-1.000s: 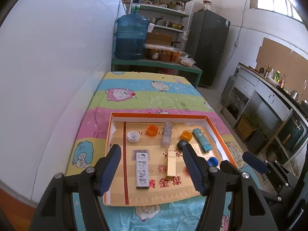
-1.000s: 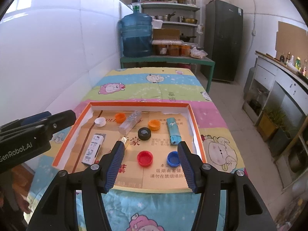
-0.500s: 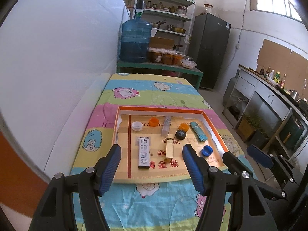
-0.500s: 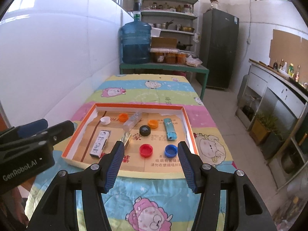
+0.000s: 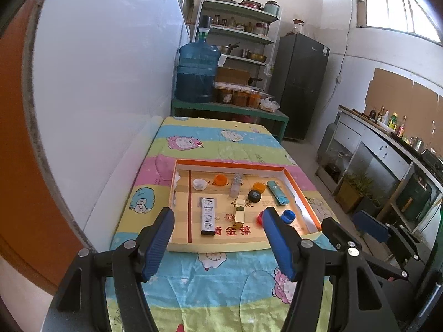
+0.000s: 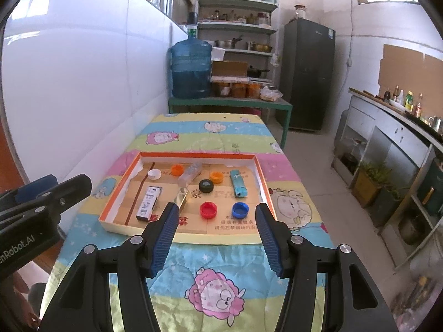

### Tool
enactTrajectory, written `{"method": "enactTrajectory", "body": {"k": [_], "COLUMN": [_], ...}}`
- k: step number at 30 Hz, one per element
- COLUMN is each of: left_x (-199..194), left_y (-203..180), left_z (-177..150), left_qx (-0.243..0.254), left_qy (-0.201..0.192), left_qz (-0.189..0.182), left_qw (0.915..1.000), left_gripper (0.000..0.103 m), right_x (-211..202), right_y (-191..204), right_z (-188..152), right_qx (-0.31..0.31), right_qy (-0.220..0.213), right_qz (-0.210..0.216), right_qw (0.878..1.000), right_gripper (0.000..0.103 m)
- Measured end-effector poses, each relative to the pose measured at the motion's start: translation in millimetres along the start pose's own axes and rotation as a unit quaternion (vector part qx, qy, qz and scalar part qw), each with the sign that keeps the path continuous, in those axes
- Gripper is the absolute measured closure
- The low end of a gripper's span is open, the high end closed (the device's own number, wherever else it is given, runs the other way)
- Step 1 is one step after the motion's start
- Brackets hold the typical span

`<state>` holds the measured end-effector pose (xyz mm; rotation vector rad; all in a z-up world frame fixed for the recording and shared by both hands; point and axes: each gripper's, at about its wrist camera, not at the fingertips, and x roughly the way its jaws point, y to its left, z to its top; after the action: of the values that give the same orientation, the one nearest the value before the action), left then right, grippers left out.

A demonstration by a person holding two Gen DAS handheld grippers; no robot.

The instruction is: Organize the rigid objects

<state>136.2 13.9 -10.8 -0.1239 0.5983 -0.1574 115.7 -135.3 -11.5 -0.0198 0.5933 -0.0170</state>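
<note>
An orange-rimmed cardboard tray (image 6: 260, 171) (image 5: 229, 163) lies on the patterned table. It holds a red cap (image 6: 208, 210), a blue cap (image 6: 240, 209), a black cap (image 6: 206, 186), two orange caps (image 6: 177, 170) (image 6: 216, 177), a white cap (image 6: 154, 174), a white cartoon box (image 6: 148, 202), a gold box (image 5: 239, 212), a clear bottle (image 6: 190, 175) and a teal lighter (image 6: 237, 183). My left gripper (image 5: 218, 238) and my right gripper (image 6: 216, 233) are both open and empty, held back in front of the tray's near edge.
A white tiled wall runs along the table's left side. Beyond the table's far end stand a blue water jug (image 6: 190, 69) on a green bench, shelves and a dark fridge (image 6: 307, 74). Cabinets (image 6: 387, 149) line the right side across the floor.
Both grippers have pulled back and up away from the tray, so the tray looks smaller and farther. Both stay open. The objects in the tray have not moved.
</note>
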Motion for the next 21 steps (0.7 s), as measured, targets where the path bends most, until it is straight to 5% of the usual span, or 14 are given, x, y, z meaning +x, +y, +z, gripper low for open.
{"method": "enactTrajectory", "body": {"k": [13,21], "left_x": [-53.2,-88.1], "left_y": [-3.5,-0.5], "left_z": [-17.9,-29.6], "left_qx": [-0.001,-0.010], "left_qy": [-0.035,-0.051], "left_qz": [0.067,0.055], "left_qw": [0.9972,0.9971], "left_gripper": [0.037,0.037], "right_x": [-47.5,-89.5], "right_y": [13.0,16.7], "right_z": [-9.7,-18.5], "right_qx": [-0.008,-0.004], "right_qy": [-0.030,-0.067], "right_qz": [0.001,-0.004], "right_qw": [1.000,0.998], "right_gripper": [0.044,0.044]}}
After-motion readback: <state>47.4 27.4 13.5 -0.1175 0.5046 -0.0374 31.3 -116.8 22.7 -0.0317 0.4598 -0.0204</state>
